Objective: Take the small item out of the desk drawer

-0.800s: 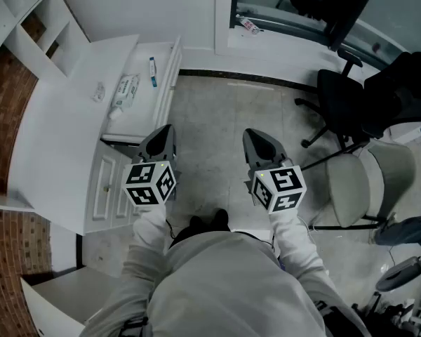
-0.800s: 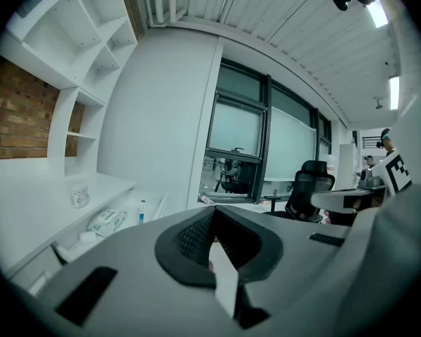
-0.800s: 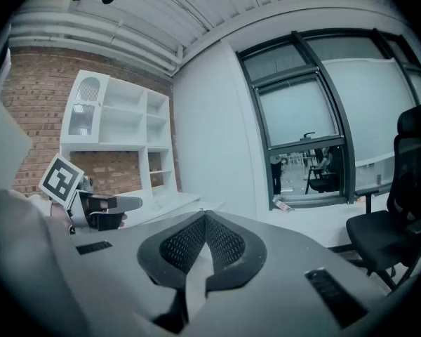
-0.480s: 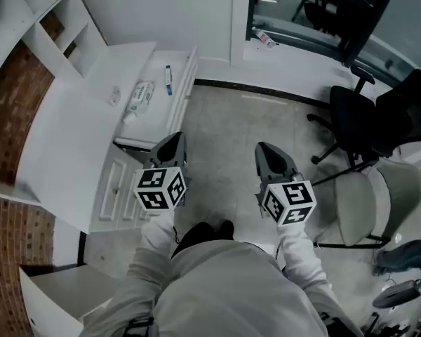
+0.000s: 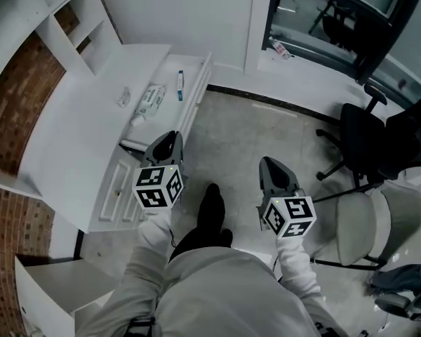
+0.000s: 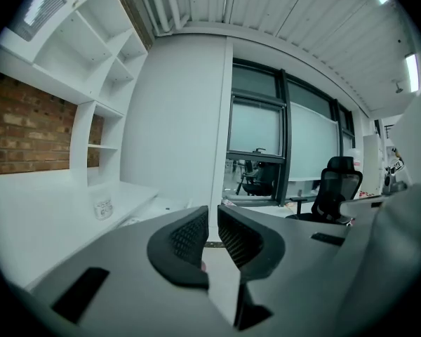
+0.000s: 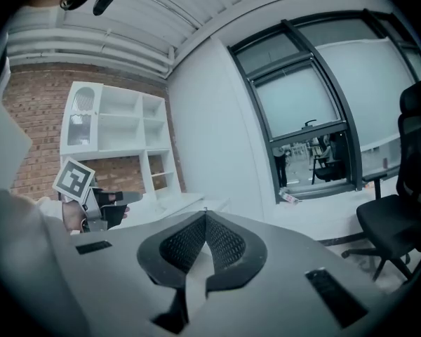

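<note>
In the head view a white desk [image 5: 70,139] stands at the left, with its drawer [image 5: 196,100] pulled open. A white packet [image 5: 149,100] and a blue and white tube [image 5: 180,83] lie in the drawer, and a small clear item [image 5: 123,97] sits on the desk top beside it. My left gripper [image 5: 170,137] is shut and empty, held in the air just short of the drawer's near end. The left gripper's [image 6: 212,217] pads nearly touch. My right gripper [image 5: 268,163] hangs over the floor, and the right gripper's [image 7: 205,220] tips meet on nothing.
White shelves [image 5: 70,12] and a brick wall [image 5: 14,111] back the desk, and a drawer unit [image 5: 116,188] stands beneath it. A black office chair [image 5: 368,142] and a beige chair [image 5: 379,213] stand at the right. A bottle [image 5: 281,48] lies on the window sill. The person's shoe [image 5: 210,208] is on the floor.
The person has stepped toward the desk, one shoe coming forward. The desk and drawer have slid rightward and nearer in the view. Both grippers stay shut.
</note>
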A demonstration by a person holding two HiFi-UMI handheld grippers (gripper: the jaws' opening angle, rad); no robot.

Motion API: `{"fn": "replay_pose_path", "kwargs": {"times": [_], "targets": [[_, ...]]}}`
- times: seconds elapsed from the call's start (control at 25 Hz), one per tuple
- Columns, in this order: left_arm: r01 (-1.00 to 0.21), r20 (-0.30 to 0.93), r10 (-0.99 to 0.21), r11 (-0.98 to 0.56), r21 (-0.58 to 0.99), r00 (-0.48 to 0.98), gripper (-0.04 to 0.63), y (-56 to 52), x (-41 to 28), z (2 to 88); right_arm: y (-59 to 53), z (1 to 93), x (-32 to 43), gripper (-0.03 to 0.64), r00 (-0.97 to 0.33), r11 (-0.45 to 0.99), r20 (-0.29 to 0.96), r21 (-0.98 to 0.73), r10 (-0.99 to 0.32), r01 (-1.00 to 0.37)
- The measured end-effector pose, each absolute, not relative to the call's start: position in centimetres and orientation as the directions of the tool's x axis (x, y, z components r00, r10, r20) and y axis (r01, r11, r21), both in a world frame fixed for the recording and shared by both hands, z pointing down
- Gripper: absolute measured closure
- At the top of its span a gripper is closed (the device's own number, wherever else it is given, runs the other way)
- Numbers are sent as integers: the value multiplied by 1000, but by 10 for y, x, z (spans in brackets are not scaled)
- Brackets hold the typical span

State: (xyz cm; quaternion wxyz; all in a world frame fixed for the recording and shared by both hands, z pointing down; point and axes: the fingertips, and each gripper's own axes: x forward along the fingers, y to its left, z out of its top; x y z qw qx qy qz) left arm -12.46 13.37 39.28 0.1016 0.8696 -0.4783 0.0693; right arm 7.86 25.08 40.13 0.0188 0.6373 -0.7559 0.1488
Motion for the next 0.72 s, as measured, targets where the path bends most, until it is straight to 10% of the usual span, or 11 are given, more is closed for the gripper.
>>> {"fn": "replay_pose_path", "kwargs": {"times": [0.72], "targets": [[-884,245,-851,-459,87,465,430,-36,-122,404,98,410,109,588,-177,126,260,-200,-949,-972]]}}
